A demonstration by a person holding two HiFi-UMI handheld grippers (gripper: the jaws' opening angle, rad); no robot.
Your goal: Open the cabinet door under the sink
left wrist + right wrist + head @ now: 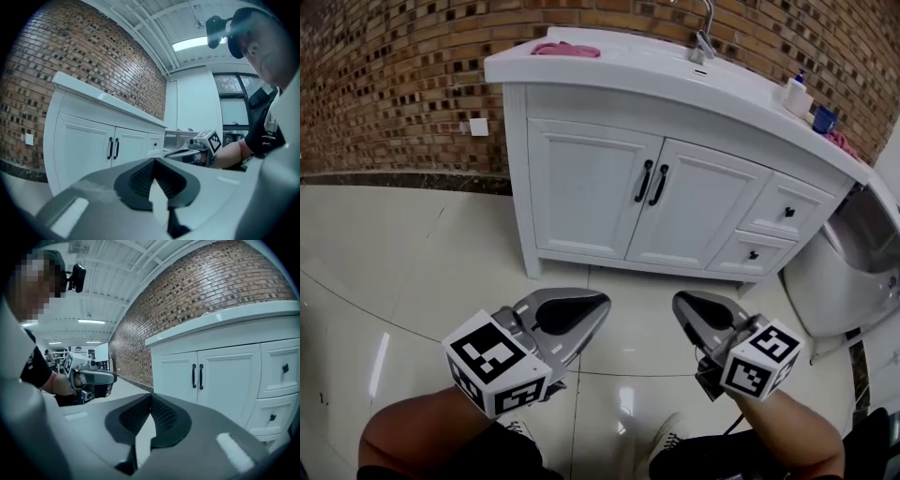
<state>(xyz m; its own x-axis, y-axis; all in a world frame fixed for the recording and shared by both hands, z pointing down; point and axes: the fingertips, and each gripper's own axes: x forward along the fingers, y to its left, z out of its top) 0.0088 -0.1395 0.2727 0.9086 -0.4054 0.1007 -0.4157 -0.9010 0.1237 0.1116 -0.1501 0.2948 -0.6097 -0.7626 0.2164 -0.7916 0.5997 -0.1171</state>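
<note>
A white vanity cabinet [586, 192] stands under the sink against the brick wall. Its two doors are closed, and two black vertical handles [644, 181] [659, 185] sit side by side at the middle seam. In the left gripper view the handles [113, 148] are ahead on the left; in the right gripper view the handles [197, 376] are ahead on the right. My left gripper [598, 302] [154, 161] and right gripper [680, 302] [151, 397] hover over the tiled floor, well short of the doors. Both are shut with nothing in them.
Two small drawers [787, 211] [754, 254] with black knobs sit right of the doors. A white toilet [839, 277] stands at the far right. On the counter are a pink cloth [567, 49], a faucet [703, 42], a bottle [795, 94] and a blue cup [824, 119].
</note>
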